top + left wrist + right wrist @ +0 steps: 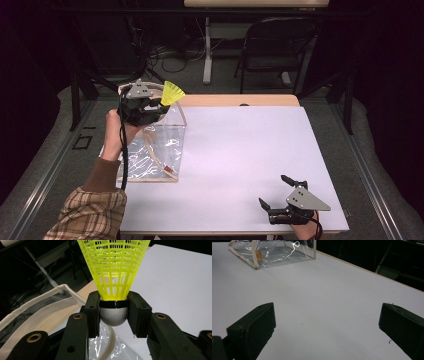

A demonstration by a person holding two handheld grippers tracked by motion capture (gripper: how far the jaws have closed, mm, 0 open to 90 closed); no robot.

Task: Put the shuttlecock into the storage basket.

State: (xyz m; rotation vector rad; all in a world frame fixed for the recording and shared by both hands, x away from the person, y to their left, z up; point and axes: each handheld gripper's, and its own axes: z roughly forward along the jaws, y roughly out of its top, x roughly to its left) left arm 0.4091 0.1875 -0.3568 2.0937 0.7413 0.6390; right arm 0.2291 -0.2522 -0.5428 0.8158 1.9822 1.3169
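1. White and wide, the tabletop stands in a dark room, with a folding chair and cables on the floor far behind it.
2. On the far left, the left hand-held gripper is raised above a clear plastic bag with cream edging.
3. Its jaws are closed on a shuttlecock: they press the grey rounded base at both sides, just below a black band.
4. The yellow net skirt widens away from the jaws.
5. At the near right, the right hand-held gripper rests low over the tabletop, jaws wide apart and holding nothing, well apart from the bag.
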